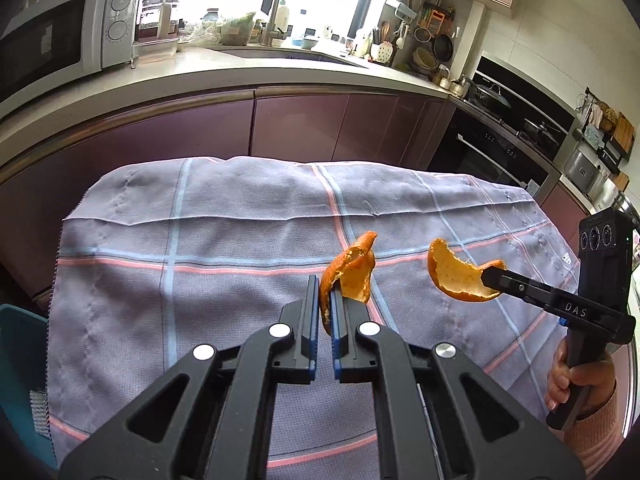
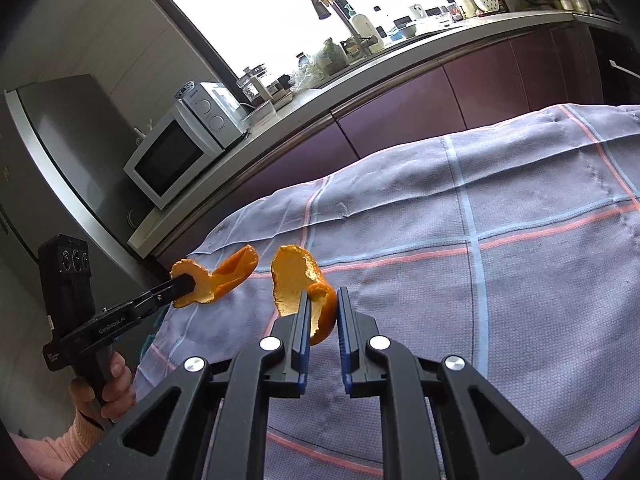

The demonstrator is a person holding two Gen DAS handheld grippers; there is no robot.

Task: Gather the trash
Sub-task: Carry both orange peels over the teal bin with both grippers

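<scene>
At the far left of the left wrist view a blue bin (image 1: 18, 380) shows beside the left edge of the bench (image 1: 200, 240), which is covered by a grey cloth with pink and light blue lines. The left tool (image 1: 325, 300) is held above the middle of that cloth, its 2 blue-lined fingers (image 1: 312, 320) drawn in narrow and pinching a curled piece of orange peel (image 1: 352, 272) that stands up out of the tips, clear of the cloth. To its right the right tool (image 1: 494, 274) comes in from the right edge of the bench, gripped by a hand (image 1: 576, 380) in a pink sleeve, and its tips are clamped on the rim of a second orange peel (image 1: 460, 276), a cupped piece with the pale inside facing up, also lifted off the cloth. The 2 peels hang near each other without touching. In the right wrist view the same pair appears mirrored: the left tool (image 2: 182, 284) at the left with its peel (image 2: 224, 276), held by the other hand (image 2: 108, 384), and the right tool (image 2: 325, 304) in the middle, closed narrow on its own peel (image 2: 296, 280). Behind the bench runs a kitchen counter (image 1: 280, 68) with a white microwave (image 1: 60, 40) at its left end and a sink tap (image 1: 276, 8) before the window.
</scene>
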